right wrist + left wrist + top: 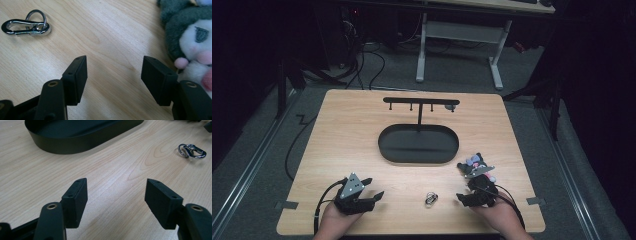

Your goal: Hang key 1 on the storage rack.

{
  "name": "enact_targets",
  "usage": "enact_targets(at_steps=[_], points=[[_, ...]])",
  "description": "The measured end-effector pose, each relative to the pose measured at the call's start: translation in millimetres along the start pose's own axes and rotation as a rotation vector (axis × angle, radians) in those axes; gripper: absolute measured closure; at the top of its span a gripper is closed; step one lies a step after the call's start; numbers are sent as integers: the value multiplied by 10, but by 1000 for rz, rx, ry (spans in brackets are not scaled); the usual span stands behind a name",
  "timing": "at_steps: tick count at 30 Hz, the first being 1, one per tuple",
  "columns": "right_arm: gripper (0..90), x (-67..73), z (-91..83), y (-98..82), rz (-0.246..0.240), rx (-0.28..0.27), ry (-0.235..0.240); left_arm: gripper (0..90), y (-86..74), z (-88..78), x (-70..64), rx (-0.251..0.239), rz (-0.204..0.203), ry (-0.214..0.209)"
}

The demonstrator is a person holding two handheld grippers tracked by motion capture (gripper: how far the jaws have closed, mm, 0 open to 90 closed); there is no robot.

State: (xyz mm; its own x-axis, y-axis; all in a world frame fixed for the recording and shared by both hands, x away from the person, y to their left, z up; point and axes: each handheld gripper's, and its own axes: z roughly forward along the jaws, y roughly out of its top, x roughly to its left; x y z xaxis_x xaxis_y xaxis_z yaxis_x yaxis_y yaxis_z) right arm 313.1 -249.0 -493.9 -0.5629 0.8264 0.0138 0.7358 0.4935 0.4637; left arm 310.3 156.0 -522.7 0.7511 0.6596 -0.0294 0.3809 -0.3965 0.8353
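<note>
1. Two grippers rest low over the near edge of the wooden table [362, 135], each held in one hand.
2. Right gripper [113, 67]: its jaws stand wide apart with bare wood between them; nothing is clamped.
3. Left gripper [116, 191]: its jaws are likewise spread, with nothing between them.
4. A metal clasp [26, 23] with a ring lies flat on the table, ahead of the right gripper and off to its left side, well clear of the left jaw.
5. In the left gripper view the same clasp [192, 151] lies ahead and to that gripper's right, so it sits between the two grippers, nearer the right one in the high view [430, 198].
6. In the right gripper view, the clasp's long axis runs across the gripper's line of sight, almost level; the hook end points away to the left, and the ring sits at the end nearer the jaws' midline.
7. A plush toy [192, 42] lies just beside the right gripper's right jaw, close to the pad; contact cannot be told.
8. A black oval tray [75, 142] lies ahead of the left gripper, apart from it.
</note>
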Motion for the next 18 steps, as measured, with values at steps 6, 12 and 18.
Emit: enact_targets(at_steps=[6,12,18], points=[[352,23,-12,78,-22,60,10,347,-2,-10,0,-8,8,7],[322,28,-28,125,-22,122,33,342,-6,4,-11,-3,15,-3],[303,12,-51,173,-28,180,50,341,-1,9,-28,-1,30,-11]])
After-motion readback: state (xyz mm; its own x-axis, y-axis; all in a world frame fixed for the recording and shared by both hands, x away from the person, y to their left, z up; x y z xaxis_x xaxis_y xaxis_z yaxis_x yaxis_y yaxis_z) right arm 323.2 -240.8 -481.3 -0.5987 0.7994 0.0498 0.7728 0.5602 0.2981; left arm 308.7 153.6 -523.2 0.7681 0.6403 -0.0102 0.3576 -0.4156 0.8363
